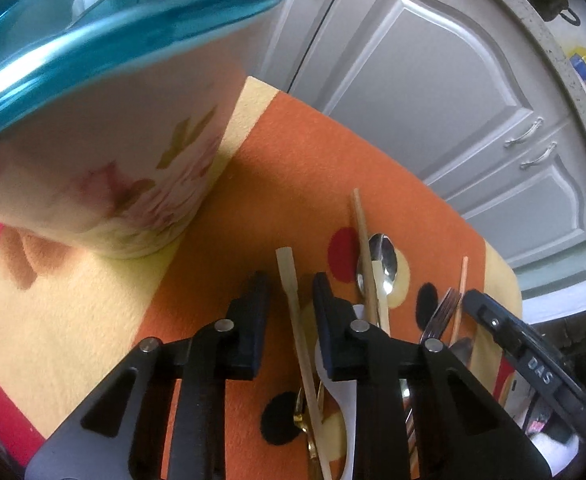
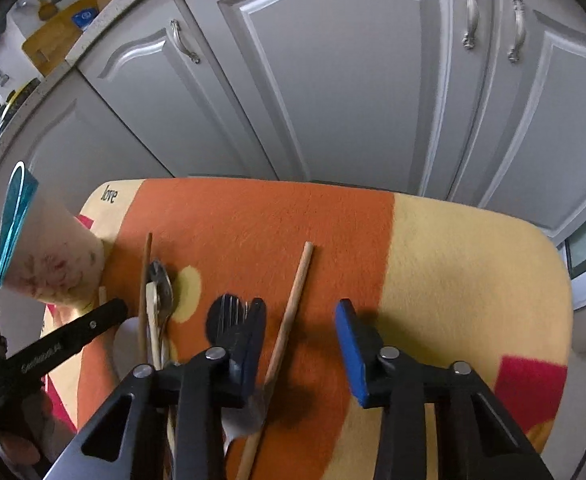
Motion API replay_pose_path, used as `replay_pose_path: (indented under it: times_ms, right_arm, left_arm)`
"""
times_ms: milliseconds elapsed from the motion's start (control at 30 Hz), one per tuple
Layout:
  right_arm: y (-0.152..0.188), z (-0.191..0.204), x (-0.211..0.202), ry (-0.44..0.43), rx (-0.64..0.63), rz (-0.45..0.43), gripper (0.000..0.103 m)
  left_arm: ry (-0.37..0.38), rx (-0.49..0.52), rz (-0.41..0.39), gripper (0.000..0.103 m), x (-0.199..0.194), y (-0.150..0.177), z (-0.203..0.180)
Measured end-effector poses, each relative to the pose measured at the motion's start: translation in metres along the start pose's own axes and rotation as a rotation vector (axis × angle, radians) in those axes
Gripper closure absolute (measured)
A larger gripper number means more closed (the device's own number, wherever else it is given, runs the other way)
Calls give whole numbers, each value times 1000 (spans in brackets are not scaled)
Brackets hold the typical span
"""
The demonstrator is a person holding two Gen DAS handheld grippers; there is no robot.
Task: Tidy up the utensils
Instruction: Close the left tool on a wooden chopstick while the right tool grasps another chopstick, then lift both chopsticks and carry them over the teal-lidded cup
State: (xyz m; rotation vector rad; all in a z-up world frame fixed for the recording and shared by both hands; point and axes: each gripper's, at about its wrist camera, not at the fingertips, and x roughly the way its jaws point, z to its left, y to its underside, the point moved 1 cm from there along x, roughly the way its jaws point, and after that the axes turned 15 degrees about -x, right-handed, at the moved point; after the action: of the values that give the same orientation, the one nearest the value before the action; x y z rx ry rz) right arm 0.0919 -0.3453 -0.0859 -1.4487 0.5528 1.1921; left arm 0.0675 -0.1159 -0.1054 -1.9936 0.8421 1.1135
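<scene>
Right now the utensils lie in a loose row on the orange and yellow cloth (image 2: 453, 280): a pale flat stick (image 1: 295, 320) runs between the spread fingers of my left gripper (image 1: 289, 292), ungrasped. My right gripper (image 2: 299, 320) gapes too, a wooden chopstick (image 2: 289, 320) passing between. At ten o'clock stands the floral cup (image 1: 105, 168), teal-rimmed. A spoon (image 1: 383, 262) lies at one o'clock.

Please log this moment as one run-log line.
left claw: open over pale stick | right claw: open near wooden stick | floral cup: upright
</scene>
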Motion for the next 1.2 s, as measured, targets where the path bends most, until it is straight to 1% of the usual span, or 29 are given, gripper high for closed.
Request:
replay_pose_path:
  times_ms: [100,167,200,233,333,400,467,600,700,867,1067,1200]
  right_arm:
    - [-6,1,9,17,-20,20,78]
    - [-9,1,12,38,-42,11,90]
    - [-10,0,13,34,-46,9,90]
    - [-9,-1,13,25,-49,7,95]
    - [-7,-3,8,18,-55,9,95]
    - [-2,-6,-4,2,-37,-17,95]
    - [3,-7,-18,-2,-31,-42,95]
    - [16,-7,-56,-37,-13,-105,95]
    - [23,-1,-83,-79,-5,-157,96]
    - [27,18,-120,-86,-32,-216,97]
    - [17,53,-159,-90,-123,-283,98]
    - [4,77,-175,-98,-175,-330,98]
  left_arm:
    - [-8,8,-8,94,2,2,0]
    - [2,19,-7,96,3,4,-2]
    - [13,24,-1,96,3,6,-2]
    - [25,27,7,96,2,8,-2]
    - [56,40,23,96,-4,10,2]
    - [79,47,40,96,-12,11,5]
    - [96,65,51,99,-22,13,7]
    - [139,107,59,100,-48,19,9]
    - [157,145,44,100,-67,22,4]
    - [198,185,13,100,-99,21,-3]
    - [250,216,-52,100,-151,3,0]
    - [263,238,-87,100,-176,-8,2]
